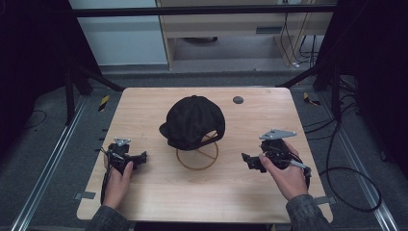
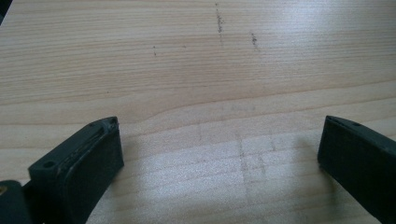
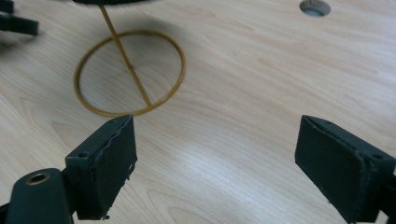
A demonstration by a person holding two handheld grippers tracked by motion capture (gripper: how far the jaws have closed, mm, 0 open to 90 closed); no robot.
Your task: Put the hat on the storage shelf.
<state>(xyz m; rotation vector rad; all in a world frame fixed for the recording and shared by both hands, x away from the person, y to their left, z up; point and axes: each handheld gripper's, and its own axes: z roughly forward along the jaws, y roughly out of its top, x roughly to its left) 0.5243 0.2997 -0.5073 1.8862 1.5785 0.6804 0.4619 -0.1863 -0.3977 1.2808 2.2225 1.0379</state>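
A black cap point(image 1: 195, 120) rests on a thin brass-coloured wire stand whose ring base point(image 1: 197, 156) lies on the wooden table point(image 1: 154, 202). That ring base point(image 3: 130, 72) lies just ahead of my right gripper's jaws. My left gripper point(image 1: 143, 157) sits low over the table left of the stand, open, with bare wood between its jaws point(image 2: 219, 149). My right gripper point(image 1: 246, 160) is held to the right of the stand, open and empty point(image 3: 217, 144).
A round grey hole cover point(image 1: 237, 100) sits in the table's far right part, also seen as a disc point(image 3: 314, 7) in the right gripper view. Black frame struts point(image 1: 96, 79) stand at the table's back corners. Cables point(image 1: 337, 168) trail on the floor at the right.
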